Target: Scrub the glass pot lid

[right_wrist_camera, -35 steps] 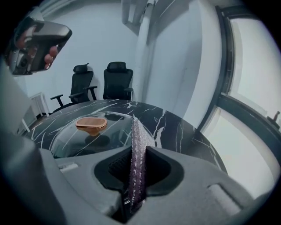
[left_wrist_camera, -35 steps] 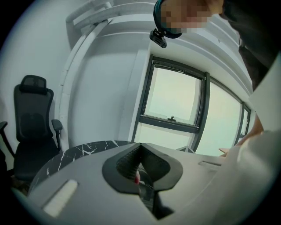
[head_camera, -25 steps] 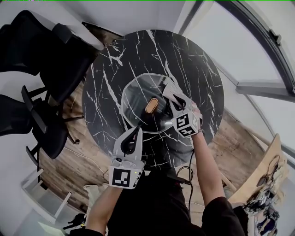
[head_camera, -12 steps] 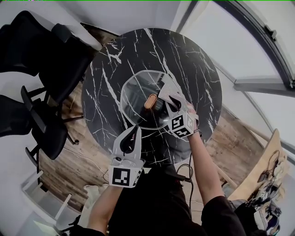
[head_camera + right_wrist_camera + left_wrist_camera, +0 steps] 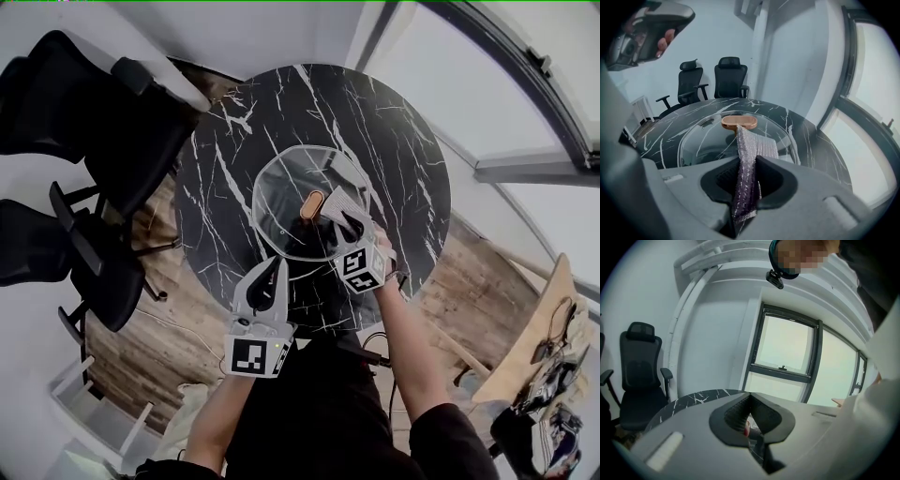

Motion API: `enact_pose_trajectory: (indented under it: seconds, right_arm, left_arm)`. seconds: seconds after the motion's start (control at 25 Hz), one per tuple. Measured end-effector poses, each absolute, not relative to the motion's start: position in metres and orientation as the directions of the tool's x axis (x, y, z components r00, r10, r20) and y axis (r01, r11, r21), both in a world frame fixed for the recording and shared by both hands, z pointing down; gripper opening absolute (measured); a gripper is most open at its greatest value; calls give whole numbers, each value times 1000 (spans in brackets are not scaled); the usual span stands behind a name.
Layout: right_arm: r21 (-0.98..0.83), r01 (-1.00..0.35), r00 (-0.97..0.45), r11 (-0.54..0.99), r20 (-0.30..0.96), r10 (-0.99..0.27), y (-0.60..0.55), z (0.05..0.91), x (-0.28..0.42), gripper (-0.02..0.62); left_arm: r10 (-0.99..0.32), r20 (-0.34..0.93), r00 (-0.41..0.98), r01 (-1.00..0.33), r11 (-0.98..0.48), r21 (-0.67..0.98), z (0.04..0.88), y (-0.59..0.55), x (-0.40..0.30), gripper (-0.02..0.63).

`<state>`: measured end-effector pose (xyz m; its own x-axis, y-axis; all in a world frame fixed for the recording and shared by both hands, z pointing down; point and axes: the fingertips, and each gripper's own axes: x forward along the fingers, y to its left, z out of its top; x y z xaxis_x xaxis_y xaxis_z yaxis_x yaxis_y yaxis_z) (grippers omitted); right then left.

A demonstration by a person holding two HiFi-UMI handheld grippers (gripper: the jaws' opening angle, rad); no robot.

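Observation:
A glass pot lid [image 5: 286, 216] with a tan wooden knob [image 5: 311, 203] lies flat in the middle of the round black marble table [image 5: 394, 141]. My right gripper [image 5: 345, 221] is shut on a silvery scouring cloth [image 5: 340, 201], whose free end rests on the lid just right of the knob. In the right gripper view the cloth [image 5: 752, 150] runs from the shut jaws [image 5: 749, 165] up to the knob [image 5: 739, 122] over the lid [image 5: 703, 140]. My left gripper [image 5: 277, 266] hangs shut over the table's near edge, off the lid. Its jaws [image 5: 749, 405] point up at a window.
Black office chairs [image 5: 84, 122] stand at the table's left and show behind it in the right gripper view [image 5: 729, 77]. A large window [image 5: 525, 112] runs along the right. A wooden floor [image 5: 131, 328] shows below the table, with pale furniture at the far right.
My right gripper has drawn back toward me across the lid, dragging the cloth from beside the knob. The left gripper has barely moved.

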<state>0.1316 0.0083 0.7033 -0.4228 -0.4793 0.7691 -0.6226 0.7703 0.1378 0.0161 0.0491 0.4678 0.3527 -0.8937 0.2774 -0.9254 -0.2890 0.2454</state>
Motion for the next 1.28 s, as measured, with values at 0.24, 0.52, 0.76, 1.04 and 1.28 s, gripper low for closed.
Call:
enact_pose_trajectory:
  seconds: [0.24,0.52,0.76,1.04,1.28]
  right_arm:
    - [119,-650,-412,751,774,-480,27,705,126,72]
    - [88,-711,-393,697,773,-498,33,702,116,72]
    - [86,-745,-365,662,778,-512,38,702,109,72]
    - [88,-788,-324,610,782,-532,45,703,104,71]
    - [100,-801,-300,590,785,-542,56,705,93,71]
  left_arm:
    - [-889,270,369,-919,-307,246,465,47,6,3]
    - [-879,258,400,-908,-342,244,465,40,-6,3]
    - [-845,272,460,-880,-396,262,472,37,-11,3]
    - [-788,281,548,-834,-488,257,479,32,-18,3]
    - [-737,298,607,-794,-549,262,484,32,-30,3]
